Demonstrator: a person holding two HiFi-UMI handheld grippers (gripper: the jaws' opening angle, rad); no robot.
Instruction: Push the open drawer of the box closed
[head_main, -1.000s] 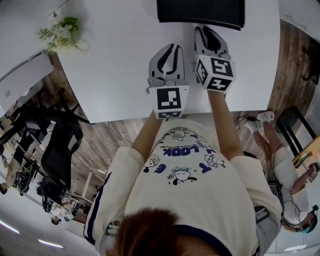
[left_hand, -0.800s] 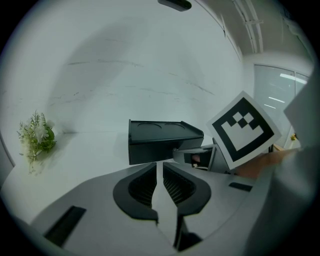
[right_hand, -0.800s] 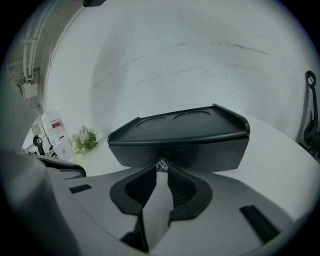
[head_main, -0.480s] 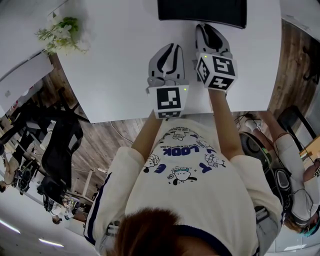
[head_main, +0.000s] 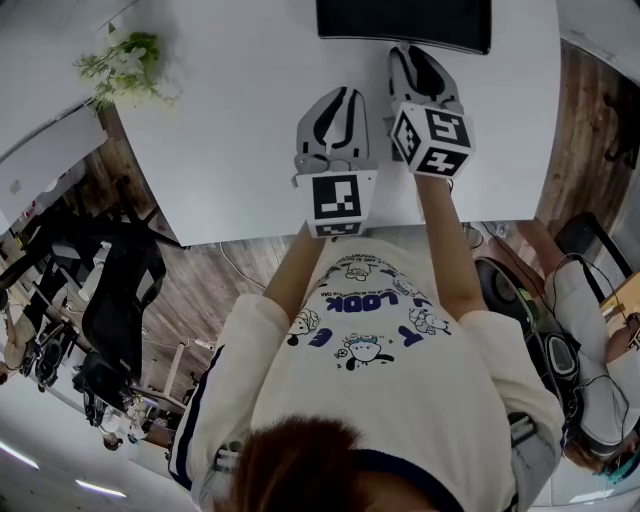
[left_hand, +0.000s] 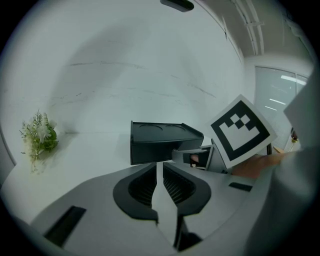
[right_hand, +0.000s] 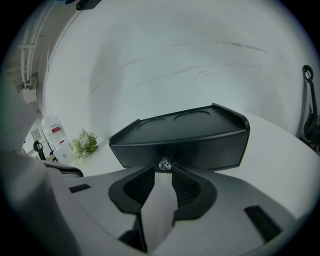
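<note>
Ok, black box (head_main: 402, 25) sits at far edge of white desk (head_main: 230, 130), straight ahead of the person. R tongs (right_hand: 163, 169) are up against the box front. Its jaws are a little apart and the drawer knob (right_hand: 164, 163) sits right at the mouth between the tips. Can't tell if the pads touch it; nothing else in the gap. Drawer front looks about flush w/ box body in right gripper view. Box top has two round recesses. L tongs (left_hand: 157, 165) are over the desk just left of R tongs and a bit nearer the person, short of the box. Its jaws are nearly together, only a thin slit w/ bare desk showing thru, holding nothing. Left gripper view shows box from an angle, w/ R tongs' marker cube (left_hand: 242, 131) to its right. Small plant (head_main: 125, 62) at desk's left side, well apart from box and both tongs.
</note>
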